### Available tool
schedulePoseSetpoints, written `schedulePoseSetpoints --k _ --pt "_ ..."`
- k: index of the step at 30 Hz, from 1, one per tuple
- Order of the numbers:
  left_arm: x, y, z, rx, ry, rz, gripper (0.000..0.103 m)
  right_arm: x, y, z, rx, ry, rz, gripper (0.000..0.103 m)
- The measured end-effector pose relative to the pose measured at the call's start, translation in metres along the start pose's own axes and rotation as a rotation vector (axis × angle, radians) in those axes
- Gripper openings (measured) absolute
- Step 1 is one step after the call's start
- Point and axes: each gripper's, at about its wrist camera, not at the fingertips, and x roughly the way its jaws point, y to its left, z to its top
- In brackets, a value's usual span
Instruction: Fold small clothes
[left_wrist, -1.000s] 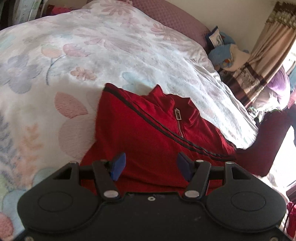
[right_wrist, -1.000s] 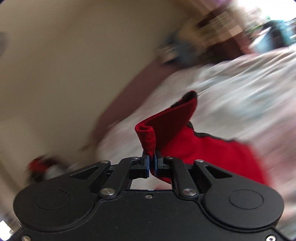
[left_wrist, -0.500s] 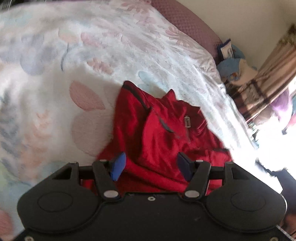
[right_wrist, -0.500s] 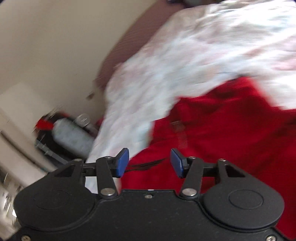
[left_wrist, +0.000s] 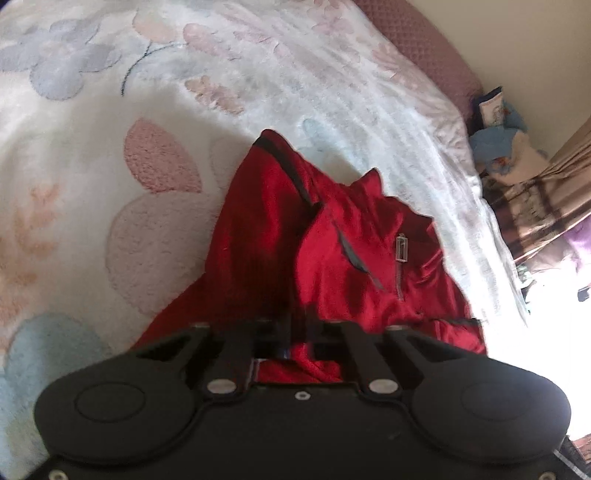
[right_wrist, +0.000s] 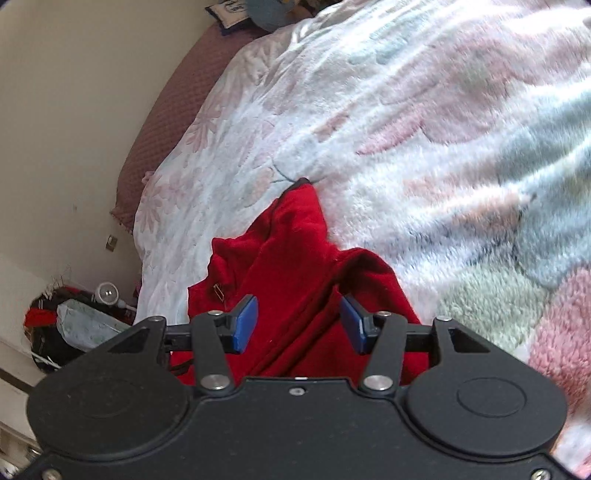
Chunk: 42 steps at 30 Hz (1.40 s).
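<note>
A small red fleece jacket (left_wrist: 332, 251) with dark piping and a zip pull lies on the floral blanket (left_wrist: 110, 147) of a bed. In the left wrist view my left gripper (left_wrist: 297, 332) is shut on the jacket's near edge, and the cloth bunches up around the closed jaws. In the right wrist view the same jacket (right_wrist: 295, 258) lies partly folded, with a sleeve laid over its body. My right gripper (right_wrist: 299, 325) is open just above the jacket, its blue pads (right_wrist: 245, 323) on either side of a fold ridge, holding nothing.
The bed's mauve mattress edge (left_wrist: 436, 48) runs along the wall. Blue plush items (left_wrist: 498, 140) and a curtain (left_wrist: 554, 206) are at the far right. In the right wrist view a cluttered basket (right_wrist: 62, 325) stands on the floor beside the bed.
My right gripper let go of the red sleeve it held up and now hovers open over the jacket. My left gripper went from open to shut on the jacket's near edge.
</note>
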Motion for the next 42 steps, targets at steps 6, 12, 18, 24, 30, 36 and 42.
schedulePoseSetpoints --k 6,12,18,24,30,36,42 --pt "-0.039 0.009 -0.013 -0.017 -0.169 -0.112 0.004 0.013 -0.002 0.006 0.050 0.001 0.014 0.051" --pt "-0.011 0.039 -0.028 -0.044 -0.049 -0.071 0.014 0.023 -0.006 0.011 0.084 0.005 -0.010 0.051" --pt "-0.033 0.015 -0.007 0.040 -0.153 -0.055 0.045 0.007 0.003 0.013 0.089 -0.036 -0.010 0.051" --pt "-0.004 0.003 0.019 0.052 -0.125 -0.016 0.046 0.013 0.014 0.008 0.054 -0.011 0.051 0.051" --pt "0.011 -0.002 0.026 0.085 -0.162 -0.059 0.002 0.034 0.000 0.012 0.134 0.013 -0.010 0.049" --pt "0.003 0.015 0.021 0.002 -0.255 -0.032 0.002 0.042 -0.010 0.018 0.181 0.008 -0.019 0.041" --pt "0.017 0.022 0.018 0.036 -0.189 0.009 0.017 0.046 -0.019 0.016 0.158 0.005 -0.066 0.009"
